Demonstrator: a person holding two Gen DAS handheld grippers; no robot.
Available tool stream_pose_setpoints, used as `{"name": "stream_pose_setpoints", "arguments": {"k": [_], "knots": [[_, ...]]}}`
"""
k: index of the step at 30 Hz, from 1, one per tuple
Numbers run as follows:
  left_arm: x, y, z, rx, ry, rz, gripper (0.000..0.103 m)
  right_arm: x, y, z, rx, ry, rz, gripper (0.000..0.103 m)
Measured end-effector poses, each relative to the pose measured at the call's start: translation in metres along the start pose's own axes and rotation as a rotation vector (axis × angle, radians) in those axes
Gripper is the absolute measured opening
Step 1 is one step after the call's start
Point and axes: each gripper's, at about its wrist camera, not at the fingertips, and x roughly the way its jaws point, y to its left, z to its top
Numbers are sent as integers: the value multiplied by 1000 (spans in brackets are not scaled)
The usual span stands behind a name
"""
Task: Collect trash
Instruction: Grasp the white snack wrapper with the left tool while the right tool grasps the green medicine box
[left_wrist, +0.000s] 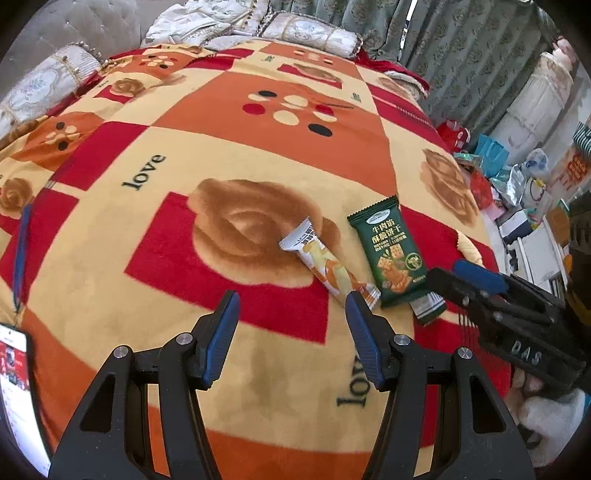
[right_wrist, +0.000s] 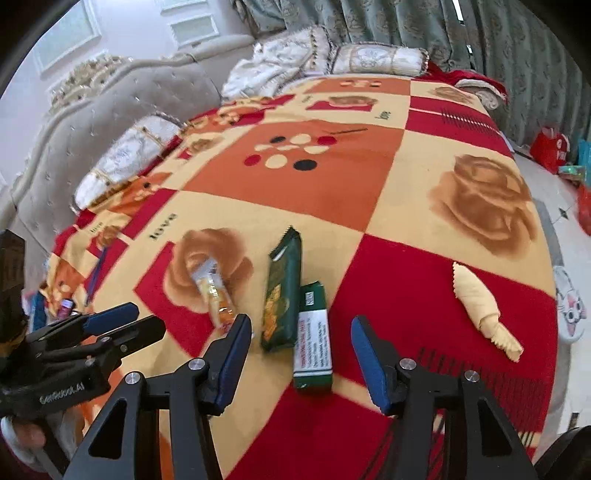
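From the left wrist camera, the left tool (left_wrist: 291, 301) hangs over a bed covered by a checked red, orange and cream blanket (left_wrist: 177, 192) printed with roses and the word "love"; its blue-padded fingers stand moderately apart with nothing between them. Just beyond its right finger lies an orange-and-white snack wrapper (left_wrist: 328, 264), slanted on the blanket, its near end close to that fingertip but not gripped. Beside the wrapper, to the right, lies a dark green biscuit packet (left_wrist: 393, 254), and a smaller green-and-white packet (left_wrist: 428, 308) pokes out from under its near end. The right tool (left_wrist: 476, 282) reaches in from the right edge, close to the small packet, held by a hand (left_wrist: 532, 391). A phone (left_wrist: 14, 387) lies at the left edge of the bed. From the right wrist camera, the right tool (right_wrist: 301, 321) points down at the blanket with its fingers partly apart and empty; the green-and-white packet (right_wrist: 312, 332) lies on the blanket between and just beyond the fingertips, untouched. The dark green biscuit packet (right_wrist: 282, 291) rests alongside it to the left, the orange wrapper (right_wrist: 216, 295) further left. A cream yellow wrapper (right_wrist: 484, 314) lies well apart on the right. The left tool (right_wrist: 136, 321) enters from the left.
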Motion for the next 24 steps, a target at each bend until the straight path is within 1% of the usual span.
{"name": "stream_pose_setpoints", "arguments": {"k": [3,6,11,14,17,18,19,20,21,22,23,24], "knots": [[15,-2,5,-10,29,-4,58,5,-4,-5,-25,24,-51,55],[24,-3,11,-38,43,-20,57,7,-11,-10,-18,32,-10,55],[34,-10,18,-62,50,-35,57,18,-8,-9,-48,49,17,52],[40,-17,21,-50,53,-30,57,14,-4,-13,-69,45,24,52],[51,-23,22,-39,65,-23,57,15,-6,-15,-82,49,5,52],[52,-24,23,-35,57,-17,57,17,-8,-15,-78,52,11,51],[52,-26,24,-28,46,-11,49,19,-10,-15,-67,55,21,46],[54,-27,25,-24,47,-13,43,22,-12,-16,-59,58,38,42],[55,-28,25,-23,52,-15,33,23,-12,-17,-58,59,39,39],[56,-28,26,-21,56,-13,29,25,-13,-18,-62,55,29,35],[56,-29,27,-20,58,-16,27,25,-13,-19,-62,51,26,33],[56,-28,26,-19,64,-24,23,22,-16,-22,-49,46,32,30]]}}
